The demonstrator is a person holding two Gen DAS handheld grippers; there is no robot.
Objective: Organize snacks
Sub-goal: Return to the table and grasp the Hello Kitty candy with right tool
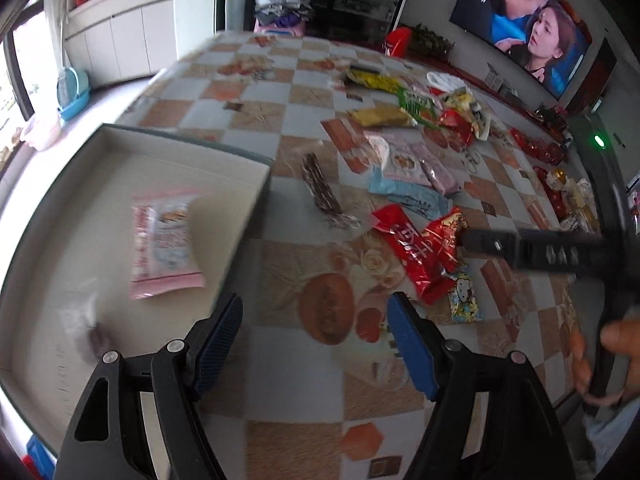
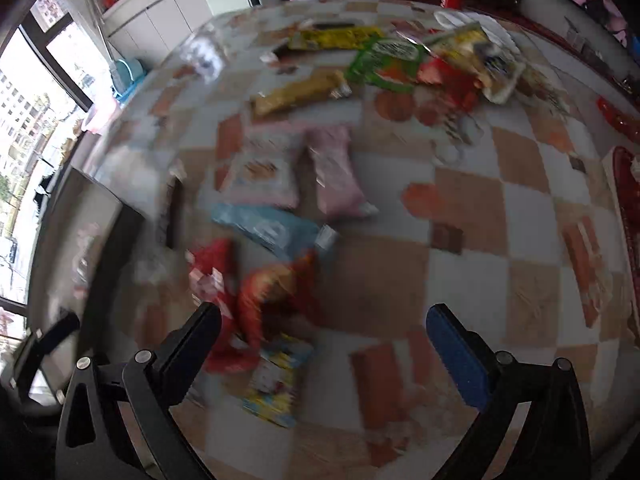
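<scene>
Blue pads sit on the two black fingers of the left hand-held gripper (image 1: 314, 336) at the bottom of the left wrist picture. Its jaws stand apart with nothing between them. Under them is the counter (image 1: 280, 92), covered in a checked cloth of orange and grey squares.

On the left of that picture is a grey box (image 1: 240, 176) with a pale inside. A pink snack packet (image 1: 166, 246) lies flat in it. A clear wrapper (image 1: 86, 330), too blurry to read, lies in the box lower down.

To the right of the box, loose snacks lie on the counter. A long brown striped bar (image 1: 320, 188) is near the box. A red packet (image 1: 404, 248) sits in the middle right, touching a shiny red and gold packet (image 1: 442, 240). A small cartoon cat packet (image 1: 464, 300) lies just below them. A light blue packet (image 1: 408, 196) and a pale pink packet (image 1: 408, 160) are higher up. A yellow packet (image 1: 382, 116) and a green packet (image 1: 416, 106) are near the top.

The right hand-held gripper (image 2: 324, 340) fills the bottom of the blurry right wrist picture. Its jaws are wide apart and hold nothing. The red packet and the cartoon cat packet lie on the counter by its left finger. A person's fingers (image 1: 616, 344) show at the right edge of the left wrist picture.
</scene>
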